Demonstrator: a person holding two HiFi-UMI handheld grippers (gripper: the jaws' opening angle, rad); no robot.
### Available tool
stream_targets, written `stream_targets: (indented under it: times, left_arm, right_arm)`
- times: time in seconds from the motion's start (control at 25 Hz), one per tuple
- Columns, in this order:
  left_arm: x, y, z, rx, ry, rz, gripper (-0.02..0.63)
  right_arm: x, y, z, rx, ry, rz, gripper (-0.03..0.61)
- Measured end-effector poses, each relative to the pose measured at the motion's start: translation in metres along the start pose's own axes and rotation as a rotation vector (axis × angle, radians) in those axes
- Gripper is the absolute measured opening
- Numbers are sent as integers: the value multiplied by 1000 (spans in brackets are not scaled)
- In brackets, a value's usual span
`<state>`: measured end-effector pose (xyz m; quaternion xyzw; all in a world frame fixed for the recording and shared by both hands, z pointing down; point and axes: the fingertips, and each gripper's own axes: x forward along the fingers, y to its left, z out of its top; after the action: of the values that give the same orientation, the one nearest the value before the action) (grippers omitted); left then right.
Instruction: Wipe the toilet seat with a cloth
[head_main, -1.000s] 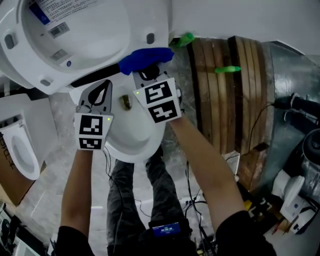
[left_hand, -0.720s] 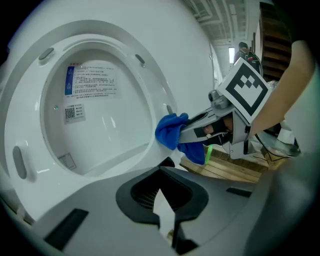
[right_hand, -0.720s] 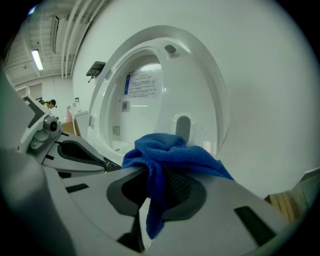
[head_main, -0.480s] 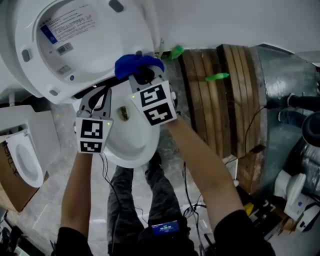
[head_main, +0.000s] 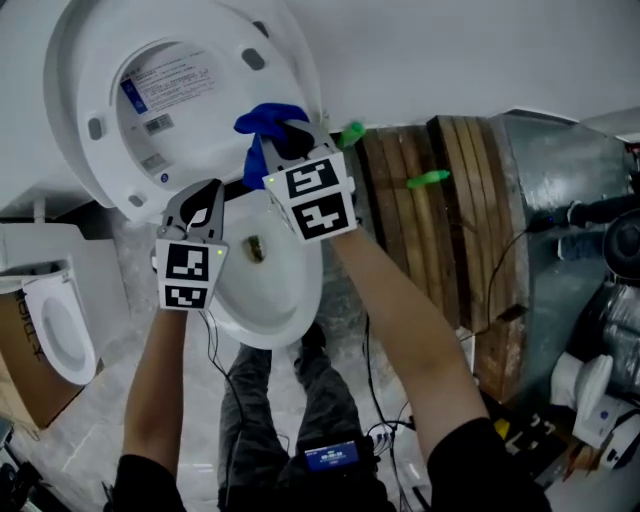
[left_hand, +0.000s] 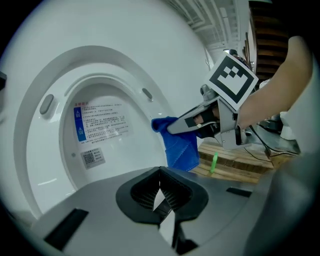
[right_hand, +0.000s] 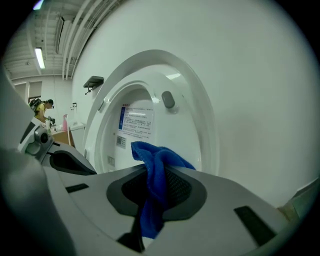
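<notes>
While your right gripper (head_main: 287, 140) pinches the blue cloth (head_main: 266, 124), it hangs long axis downward by the raised toilet seat's (head_main: 72, 95) right edge. Your left gripper (head_main: 204, 196): jaws closed, empty. The toilet bowl (head_main: 265, 338) holds a small brownish thing (head_main: 253, 248).

A plain white wall (head_main: 470, 50) rises behind. Next to it are dark wooden planks (head_main: 450, 230), with a silver foil-wrapped surface (head_main: 560, 180) just beside them. The floor (head_main: 90, 410) is pale grey stone, and black cables (head_main: 383, 436) trail over it. A strip light (right_hand: 39, 57) glows on the ceiling.
</notes>
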<state>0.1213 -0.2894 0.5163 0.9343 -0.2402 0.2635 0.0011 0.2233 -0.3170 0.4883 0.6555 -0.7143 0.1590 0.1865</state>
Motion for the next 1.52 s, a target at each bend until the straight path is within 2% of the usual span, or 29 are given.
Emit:
stream_targets:
  times: [0.56,1.04,1.32,1.52]
  left_arm:
    - [-27,54,69,12,-85,76,12]
    - [-53,105,121,19,-129,150,12]
    - [-68,131,156,29,-157,181,12]
    - [-86,158,172,42,-169,213,12]
  right_arm:
    - [-9,-11,95,-77,-52,-40,61]
    - [-13,-4,128,-123,-35,-41,61]
    - [-9,4,184,-138,-85,-27,61]
    - [0,35,231,-191,-138,14,61]
